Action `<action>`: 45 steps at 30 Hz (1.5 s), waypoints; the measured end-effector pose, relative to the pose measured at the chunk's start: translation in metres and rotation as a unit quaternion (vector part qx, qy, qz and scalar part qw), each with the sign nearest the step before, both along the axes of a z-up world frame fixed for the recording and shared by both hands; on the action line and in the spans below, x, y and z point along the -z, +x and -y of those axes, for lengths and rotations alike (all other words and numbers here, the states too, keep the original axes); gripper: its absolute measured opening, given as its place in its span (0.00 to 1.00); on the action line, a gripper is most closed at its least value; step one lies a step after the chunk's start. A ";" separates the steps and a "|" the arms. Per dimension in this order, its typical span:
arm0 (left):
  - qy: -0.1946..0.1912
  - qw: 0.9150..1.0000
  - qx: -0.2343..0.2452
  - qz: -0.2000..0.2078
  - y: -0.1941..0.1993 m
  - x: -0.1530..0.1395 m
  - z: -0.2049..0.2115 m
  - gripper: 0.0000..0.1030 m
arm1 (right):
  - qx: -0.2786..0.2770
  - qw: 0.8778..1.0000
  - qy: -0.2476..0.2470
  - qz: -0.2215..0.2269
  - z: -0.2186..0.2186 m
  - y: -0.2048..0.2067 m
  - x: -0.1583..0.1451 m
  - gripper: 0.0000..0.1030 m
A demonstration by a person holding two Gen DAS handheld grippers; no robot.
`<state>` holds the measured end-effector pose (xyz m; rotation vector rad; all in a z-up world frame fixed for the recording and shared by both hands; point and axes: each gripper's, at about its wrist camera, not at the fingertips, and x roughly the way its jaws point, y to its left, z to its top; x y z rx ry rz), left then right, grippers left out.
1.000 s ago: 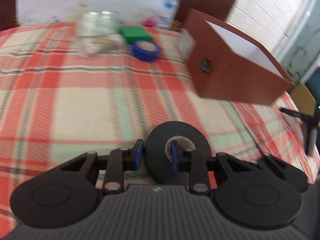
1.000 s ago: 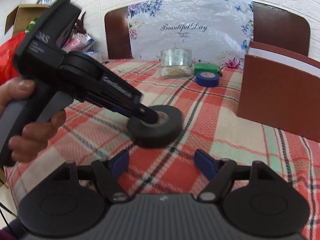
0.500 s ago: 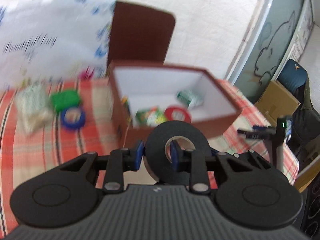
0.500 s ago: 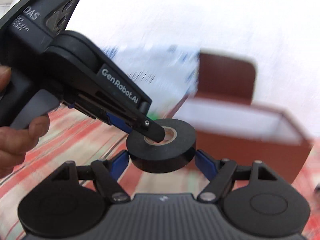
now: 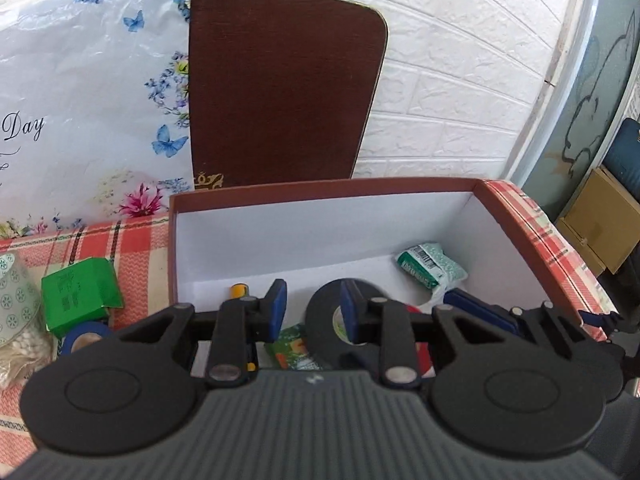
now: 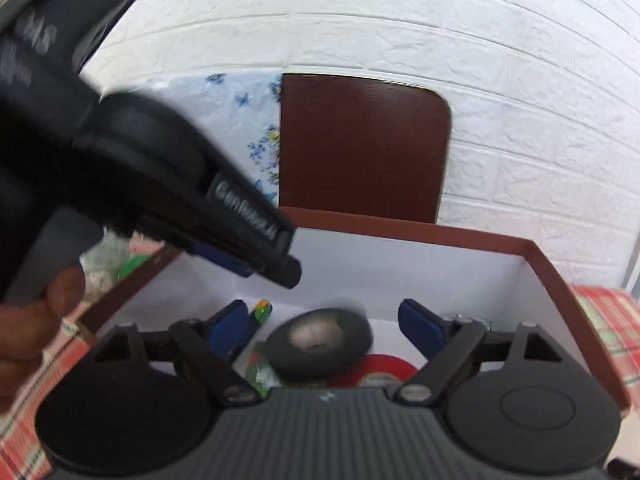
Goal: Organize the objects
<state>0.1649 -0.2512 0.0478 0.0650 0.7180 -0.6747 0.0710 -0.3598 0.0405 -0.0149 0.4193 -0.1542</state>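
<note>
black tape roll [image 5: 320, 320] sits low inside the brown box [image 5: 320, 190], on a green packet [image 5: 294, 344] and a red tape roll [image 6: 380, 368]; it is blurred in the right view, so whether it has settled is unclear. left tongs [image 5: 312, 304] hang above it, slightly parted and pinching nothing, with a gap showing between the left pad and the roll's rim. right tongs [image 6: 324, 320] are spread wide over the box, have just eased a shade wider, and hold nothing. handling, as a judgement: the roll looks light, firm and rubbery, not fragile, and likely to roll if stood on edge. the surest hold would be one pad through the centre hole and one on the outer face, or across the full width with wide tongs. edges: the box walls stand high on all sides, so entry is from above only. its right half is mostly bare white floor, apart from a tissue pack [image 5: 430, 266] near the far right corner. both tools crowd the same opening and could knock together. on the table [image 5: 132, 236], left of the box, a green carton [image 5: 80, 292] and a blue tape roll [image 5: 86, 334] still wait.
</note>
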 end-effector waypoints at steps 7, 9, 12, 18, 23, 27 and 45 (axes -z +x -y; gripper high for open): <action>-0.047 0.999 -0.010 0.024 -0.045 -0.014 -0.056 0.31 | 0.031 0.998 0.019 0.051 -0.016 -0.054 -0.003 0.74; -0.057 0.998 -0.022 0.033 -0.061 -0.015 -0.080 0.31 | 0.041 0.996 0.028 0.074 -0.027 -0.076 -0.006 0.74; -0.055 0.997 -0.048 0.033 -0.078 -0.005 -0.117 0.31 | 0.033 0.994 0.045 0.090 -0.040 -0.108 -0.002 0.74; 0.017 0.991 -0.135 -0.002 -0.077 0.043 -0.185 0.31 | -0.029 0.996 0.086 -0.004 -0.088 -0.110 0.025 0.63; 0.061 0.972 -0.224 0.017 -0.065 0.071 -0.248 0.31 | -0.111 0.989 0.081 -0.062 -0.140 -0.089 0.040 0.35; 0.057 0.957 -0.285 0.026 -0.056 0.094 -0.296 0.31 | -0.134 0.987 0.042 -0.077 -0.174 -0.054 0.036 0.25; -0.045 0.961 -0.265 0.064 -0.062 0.108 -0.320 0.48 | -0.032 0.990 -0.036 -0.132 -0.188 0.117 0.068 0.58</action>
